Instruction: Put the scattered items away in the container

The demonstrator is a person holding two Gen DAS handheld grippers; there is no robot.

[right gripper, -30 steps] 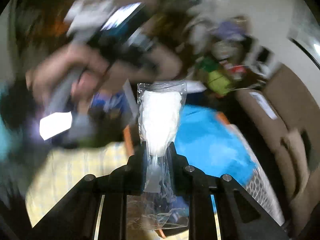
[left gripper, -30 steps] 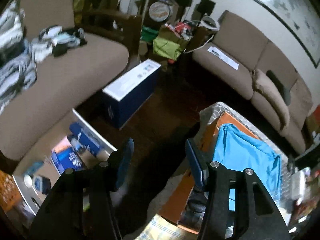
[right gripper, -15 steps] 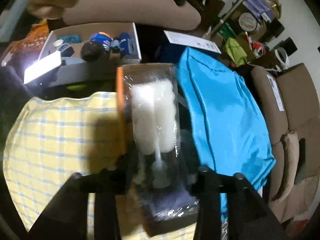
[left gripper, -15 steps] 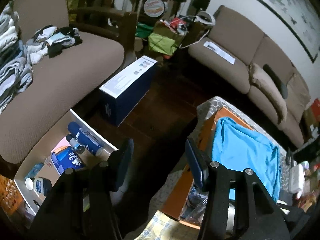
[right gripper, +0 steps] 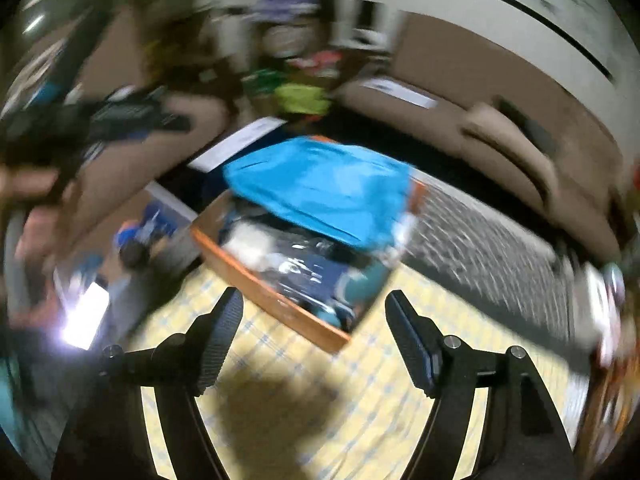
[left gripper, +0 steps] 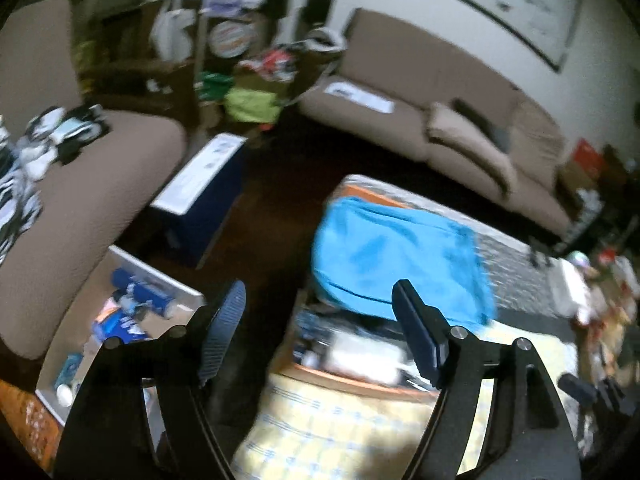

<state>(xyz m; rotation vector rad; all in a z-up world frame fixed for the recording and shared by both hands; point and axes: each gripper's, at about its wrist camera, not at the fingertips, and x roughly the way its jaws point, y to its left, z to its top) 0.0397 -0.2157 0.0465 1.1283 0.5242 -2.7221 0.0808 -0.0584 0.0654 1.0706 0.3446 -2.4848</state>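
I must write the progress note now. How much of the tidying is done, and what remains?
Done: several packets lie in the orange box, half under the blue cloth. In hand: nothing; the right gripper and left gripper have just opened, both empty. Left: blurred clutter at the table's far end may need collecting.

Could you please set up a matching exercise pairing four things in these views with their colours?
Things:
1. draped cloth
2. container rim
3. checked cloth
4. couch

Colours:
a. orange
b. brown
c. bright blue
d. pale yellow

Pairs: 1-c, 2-a, 3-d, 4-b
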